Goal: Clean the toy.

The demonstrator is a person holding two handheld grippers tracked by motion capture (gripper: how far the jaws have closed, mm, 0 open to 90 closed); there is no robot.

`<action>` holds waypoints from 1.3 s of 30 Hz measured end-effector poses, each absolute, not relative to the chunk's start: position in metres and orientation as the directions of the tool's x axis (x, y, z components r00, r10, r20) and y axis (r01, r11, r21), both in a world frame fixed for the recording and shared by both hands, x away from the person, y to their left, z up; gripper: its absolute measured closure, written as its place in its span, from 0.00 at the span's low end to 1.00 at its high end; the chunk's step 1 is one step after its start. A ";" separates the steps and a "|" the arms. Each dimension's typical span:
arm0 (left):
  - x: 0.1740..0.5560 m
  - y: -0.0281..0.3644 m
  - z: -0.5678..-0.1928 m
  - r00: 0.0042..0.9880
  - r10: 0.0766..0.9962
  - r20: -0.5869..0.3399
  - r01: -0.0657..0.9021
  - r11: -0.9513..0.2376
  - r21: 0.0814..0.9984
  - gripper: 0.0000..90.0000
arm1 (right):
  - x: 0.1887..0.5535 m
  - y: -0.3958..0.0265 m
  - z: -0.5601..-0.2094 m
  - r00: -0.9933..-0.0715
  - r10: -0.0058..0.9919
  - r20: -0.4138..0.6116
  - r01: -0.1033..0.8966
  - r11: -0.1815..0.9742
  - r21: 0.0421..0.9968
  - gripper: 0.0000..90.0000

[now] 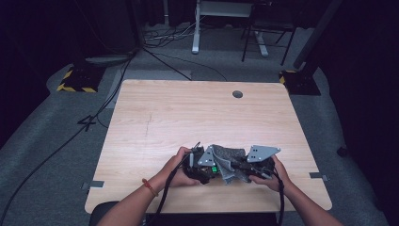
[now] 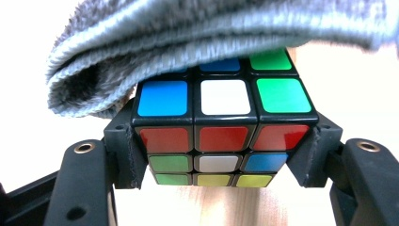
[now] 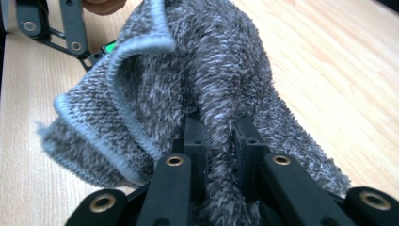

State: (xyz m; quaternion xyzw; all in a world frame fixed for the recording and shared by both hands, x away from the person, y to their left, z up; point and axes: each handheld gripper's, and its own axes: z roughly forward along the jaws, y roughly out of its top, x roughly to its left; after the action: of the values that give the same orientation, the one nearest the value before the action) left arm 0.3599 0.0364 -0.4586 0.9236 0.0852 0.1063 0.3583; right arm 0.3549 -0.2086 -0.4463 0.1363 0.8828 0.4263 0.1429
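In the high view, the left gripper [image 1: 207, 165] and right gripper [image 1: 242, 165] meet near the table's [image 1: 197, 113] front edge; the grey cloth [image 1: 230, 157] draped between them hides both sets of jaws and all but a green speck of the cube [image 1: 214, 168].

In the left gripper view, the left gripper [image 2: 221, 155] clamps a glossy, square-tiled puzzle cube [image 2: 221, 127] between its padded jaws. The fuzzy cloth [image 2: 164, 42], with a stitched hem, lies over the cube's far rows and covers them.

In the right gripper view, the right gripper [image 3: 221, 141] pinches a ridge of the shaggy cloth [image 3: 197, 75]; its fingertips are buried in the pile. Beyond the cloth, the left gripper is mostly cut off.
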 end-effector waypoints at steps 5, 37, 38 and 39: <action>0.361 0.027 -0.457 0.958 0.240 0.155 0.076 -0.737 0.671 0.38 | 0.347 -0.201 -0.436 -0.920 0.345 -0.184 0.066 0.601 0.797 0.88; 0.361 0.028 -0.450 0.959 0.226 0.170 0.058 -0.745 0.664 0.38 | 0.347 -0.205 -0.432 -0.920 0.345 -0.185 0.070 0.609 0.790 0.88; 0.360 0.027 -0.450 0.959 0.222 0.175 0.054 -0.752 0.656 0.38 | 0.345 -0.202 -0.430 -0.921 0.337 -0.194 0.057 0.610 0.790 0.88; 0.359 0.024 -0.451 0.960 0.216 0.175 0.051 -0.756 0.653 0.38 | 0.343 -0.199 -0.428 -0.923 0.331 -0.198 0.049 0.609 0.791 0.88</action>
State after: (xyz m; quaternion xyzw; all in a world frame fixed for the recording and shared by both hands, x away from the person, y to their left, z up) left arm 0.3593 0.0237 -0.4515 0.9292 0.0719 0.1209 0.3418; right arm 0.3428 -0.1988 -0.4283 0.1077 0.8818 0.4287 0.1644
